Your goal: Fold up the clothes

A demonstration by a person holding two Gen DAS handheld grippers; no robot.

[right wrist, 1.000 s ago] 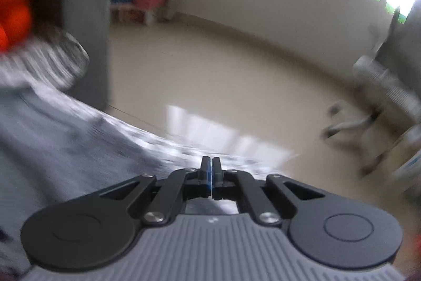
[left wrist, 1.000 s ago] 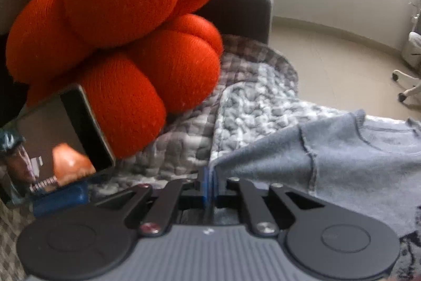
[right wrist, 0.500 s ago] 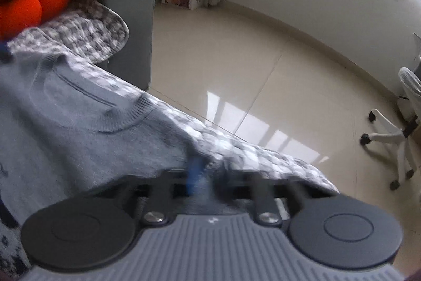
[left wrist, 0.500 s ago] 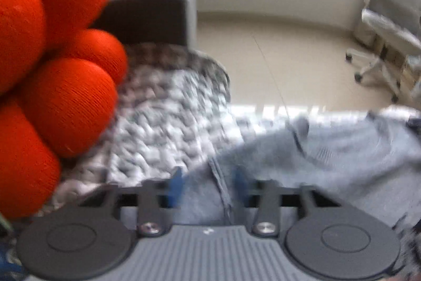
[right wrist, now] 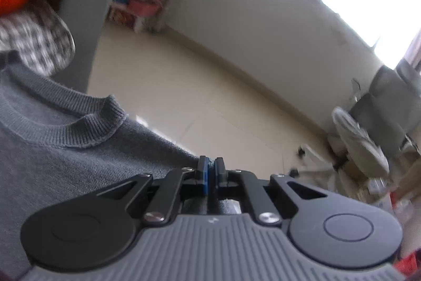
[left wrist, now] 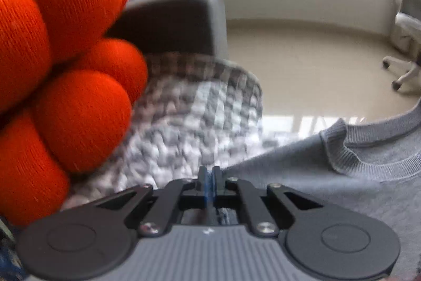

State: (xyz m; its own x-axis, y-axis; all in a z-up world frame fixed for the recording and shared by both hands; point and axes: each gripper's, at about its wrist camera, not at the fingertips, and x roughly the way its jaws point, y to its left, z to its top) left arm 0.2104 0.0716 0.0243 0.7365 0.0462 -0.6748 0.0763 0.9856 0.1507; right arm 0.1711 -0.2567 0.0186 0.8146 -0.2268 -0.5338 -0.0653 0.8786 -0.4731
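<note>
A grey sweater (left wrist: 329,175) is being held at both shoulders: the left hand-held gripper (left wrist: 209,177) is clamped on its left shoulder edge, the right hand-held gripper (right wrist: 210,170) on the opposite one. The collar (right wrist: 86,123) is lying between them, above a quilt (left wrist: 189,123).

Grey sweater (left wrist: 329,175); orange cushion (left wrist: 65,70); checked blanket (left wrist: 189,117)

Orange cushion (left wrist: 65,86) crowds the left; open floor (left wrist: 302,70) ahead.
</note>
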